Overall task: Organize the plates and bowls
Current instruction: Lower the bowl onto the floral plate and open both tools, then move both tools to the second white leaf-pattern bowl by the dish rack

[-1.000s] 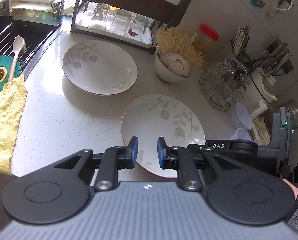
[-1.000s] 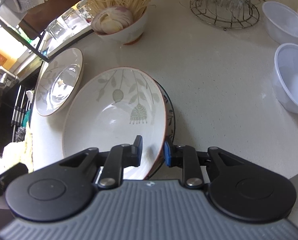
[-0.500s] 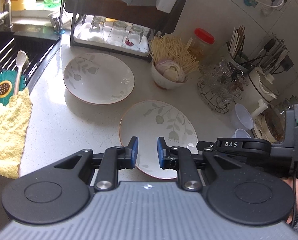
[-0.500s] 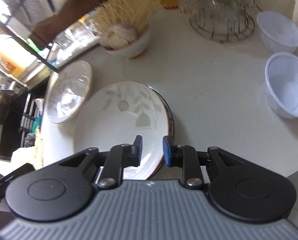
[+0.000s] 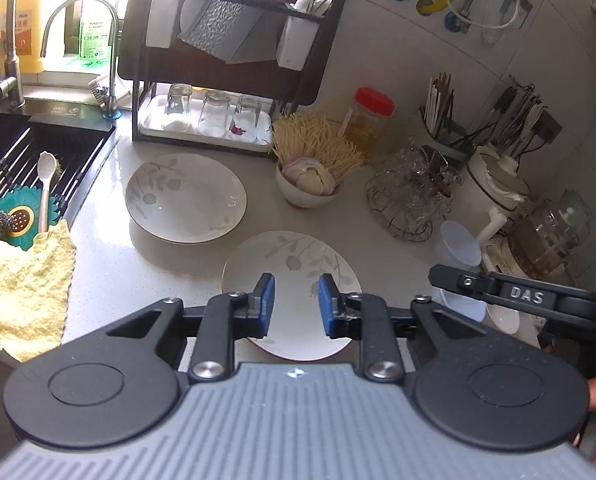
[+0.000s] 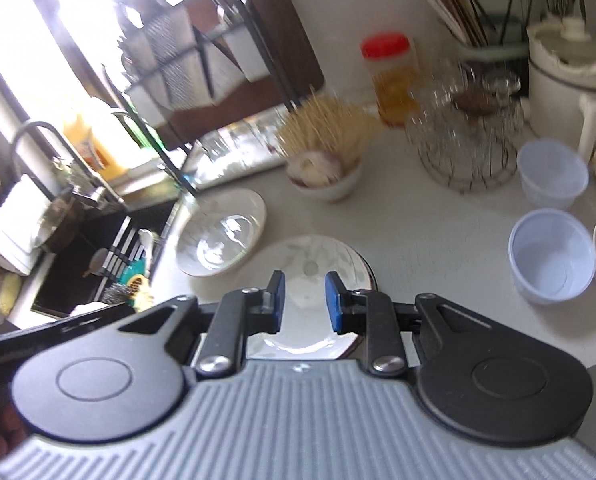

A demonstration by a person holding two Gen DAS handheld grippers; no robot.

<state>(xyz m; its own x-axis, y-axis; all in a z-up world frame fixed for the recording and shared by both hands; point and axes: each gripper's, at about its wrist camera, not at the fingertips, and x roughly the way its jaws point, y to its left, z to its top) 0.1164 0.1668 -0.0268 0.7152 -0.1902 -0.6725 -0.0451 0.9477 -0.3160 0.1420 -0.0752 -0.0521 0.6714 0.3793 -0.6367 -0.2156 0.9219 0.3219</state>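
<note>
Both tools free: left tool [image 5: 294, 305] just spread a bit, right tool [image 6: 303, 302] narrow gap, nothing pinched. White leaf-print plate [image 5: 290, 292] stacked on desk below tips. Next, I judge: 2nd leaf-print plate [image 5: 186, 198], ahead-left, onto stack.

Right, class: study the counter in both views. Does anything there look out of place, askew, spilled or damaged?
Nothing looks spilled or broken. One oddity: the near floral plate sits on a darker-rimmed dish whose edge peeks out on one side, so that stack is off-centre. The other floral plate lies alone nearer the sink, not yet stacked.
</note>
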